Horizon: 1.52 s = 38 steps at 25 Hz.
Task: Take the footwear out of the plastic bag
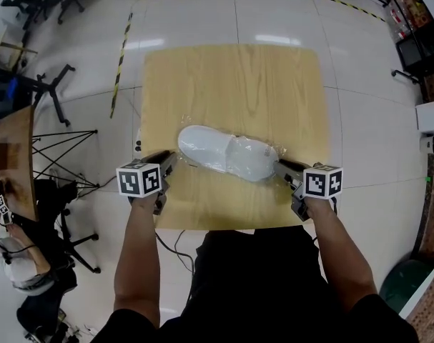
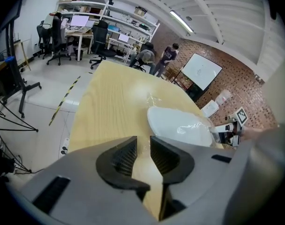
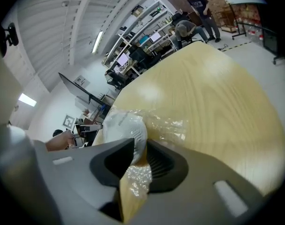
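A white slipper (image 1: 224, 152) lies inside a clear plastic bag (image 1: 272, 148) across the near half of the wooden table (image 1: 231, 77). My left gripper (image 1: 168, 160) sits at the slipper's left end; in the left gripper view its jaws (image 2: 143, 151) stand open with only bare table between them, the slipper (image 2: 180, 123) just ahead to the right. My right gripper (image 1: 284, 168) is at the bag's right end. In the right gripper view its jaws (image 3: 140, 156) stand apart around crinkled plastic (image 3: 165, 123) and the slipper's tip (image 3: 123, 125), with no pad pressing.
Yellow-and-black tape (image 1: 120, 63) marks the floor left of and behind the table. A brown desk (image 1: 13, 156), a stand with black legs (image 1: 56, 95) and office chairs stand at the left. People (image 2: 163, 60) and a whiteboard (image 2: 201, 71) are beyond the table's far end.
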Available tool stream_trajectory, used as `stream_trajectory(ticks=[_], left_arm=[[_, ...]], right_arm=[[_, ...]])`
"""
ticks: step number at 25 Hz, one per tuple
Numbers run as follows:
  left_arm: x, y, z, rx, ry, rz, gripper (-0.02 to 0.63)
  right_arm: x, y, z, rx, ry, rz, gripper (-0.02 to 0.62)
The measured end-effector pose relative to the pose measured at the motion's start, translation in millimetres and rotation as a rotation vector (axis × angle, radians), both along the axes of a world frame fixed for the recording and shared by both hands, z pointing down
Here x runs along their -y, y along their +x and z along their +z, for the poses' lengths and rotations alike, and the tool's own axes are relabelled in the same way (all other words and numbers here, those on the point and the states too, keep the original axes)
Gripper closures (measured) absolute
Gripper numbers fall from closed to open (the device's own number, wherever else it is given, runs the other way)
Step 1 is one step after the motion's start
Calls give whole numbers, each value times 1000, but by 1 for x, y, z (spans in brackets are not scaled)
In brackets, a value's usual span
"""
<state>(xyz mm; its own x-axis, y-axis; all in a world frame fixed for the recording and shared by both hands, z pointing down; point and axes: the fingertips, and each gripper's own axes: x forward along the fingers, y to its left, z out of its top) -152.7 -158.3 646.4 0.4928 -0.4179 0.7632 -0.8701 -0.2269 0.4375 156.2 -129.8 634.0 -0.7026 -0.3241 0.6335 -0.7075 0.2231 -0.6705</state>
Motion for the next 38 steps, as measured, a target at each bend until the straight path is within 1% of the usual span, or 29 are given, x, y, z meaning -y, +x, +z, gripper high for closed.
stream_trajectory(ticks=[2, 3, 4, 6, 13, 18, 21, 23, 25, 26, 28, 29, 30, 31, 32, 34, 35, 37, 38], left_arm=[[0, 2, 1, -16, 1, -1, 526], [0, 3, 1, -22, 0, 3, 543], [-1, 4, 0, -24, -1, 8, 573], [-4, 6, 0, -21, -3, 16, 597], [-29, 6, -8, -23, -1, 55, 600], [-66, 1, -13, -28, -16, 95, 600], [-88, -6, -13, -13, -39, 107, 601], [-102, -12, -12, -7, -54, 111, 601], [-109, -17, -12, -13, -53, 94, 600], [-108, -20, -13, -21, -41, 70, 601], [-98, -25, -17, -48, -2, -6, 600], [-91, -26, -18, -71, 15, -44, 597], [-84, -24, -19, -100, 22, -71, 559], [-78, -21, -18, -132, 22, -84, 485], [-74, -16, -17, -159, 19, -85, 451], [-68, -8, -12, -174, 9, -71, 453], [-66, -6, -8, -167, 1, -64, 459], [-63, -4, -4, -150, -11, -56, 560], [-63, -3, -4, -145, -12, -58, 572]], right_arm=[[0, -1, 0, -6, 7, 1, 511], [1, -2, -1, -4, 10, 4, 514], [2, -3, -3, -1, 12, 8, 515], [4, -3, -5, 1, 18, 13, 518], [7, -3, -9, -3, 34, 26, 526], [6, -7, -11, -21, 54, -13, 529], [7, -8, -13, -52, 68, -40, 528], [7, -9, -15, -59, 73, -41, 528], [8, -9, -15, -61, 75, -37, 528], [8, -9, -15, -63, 76, -38, 528], [7, -10, -14, -70, 78, -40, 528], [7, -11, -13, -74, 80, -41, 526], [6, -11, -13, -77, 82, -41, 526], [6, -11, -12, -79, 83, -40, 526], [6, -11, -12, -80, 83, -39, 526], [6, -12, -11, -81, 81, -39, 526], [6, -12, -11, -82, 79, -40, 526], [5, -13, -11, -79, 75, -39, 526], [5, -13, -11, -76, 74, -37, 526]])
